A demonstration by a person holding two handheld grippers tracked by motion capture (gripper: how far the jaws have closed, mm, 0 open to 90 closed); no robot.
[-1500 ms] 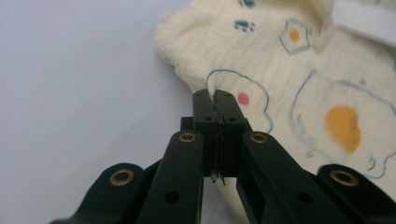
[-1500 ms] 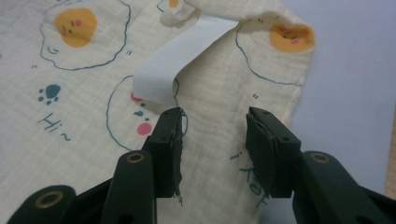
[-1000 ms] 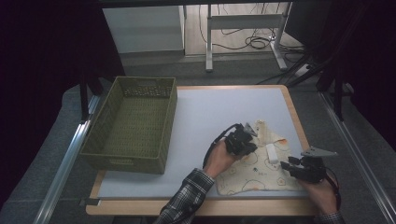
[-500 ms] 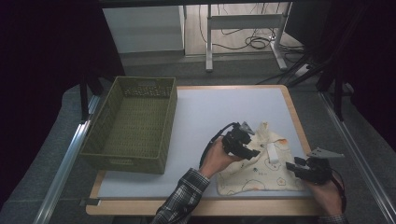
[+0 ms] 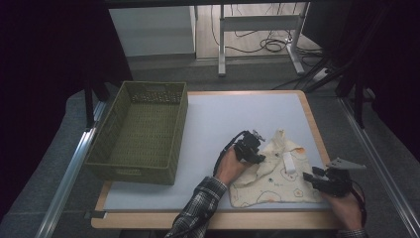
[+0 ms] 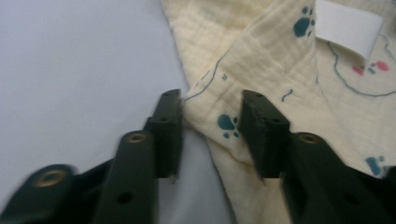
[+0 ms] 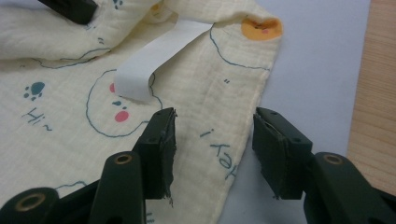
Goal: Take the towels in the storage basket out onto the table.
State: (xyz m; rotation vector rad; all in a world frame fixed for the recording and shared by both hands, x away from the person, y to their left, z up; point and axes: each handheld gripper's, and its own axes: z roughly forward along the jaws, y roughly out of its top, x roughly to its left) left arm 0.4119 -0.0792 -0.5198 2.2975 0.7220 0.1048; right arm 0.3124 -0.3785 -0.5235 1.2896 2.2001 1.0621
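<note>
A cream cloth (image 5: pixel 277 178) printed with paw marks and animal faces lies rumpled at the table's near right, with a white label (image 5: pixel 288 162) on top. My left gripper (image 5: pixel 257 154) sits at the cloth's left edge. Its jaws (image 6: pixel 212 116) have just been closing, and a raised fold of the cloth (image 6: pixel 261 60) stands between them without being pinched. My right gripper (image 5: pixel 311 177) is open at the cloth's right side. Its jaws (image 7: pixel 215 135) straddle the hem of the cloth (image 7: pixel 70 140), close to the white label (image 7: pixel 149 60).
A green woven basket (image 5: pixel 136 171) stands at the left of the white mat (image 5: pixel 233 111). The mat's right border meets the wooden table edge (image 7: pixel 380 88). Table legs and cables stand on the floor beyond the far edge.
The left gripper has sunk a little onto the cloth's left edge, and the fold there has shifted. The right hand has barely moved.
</note>
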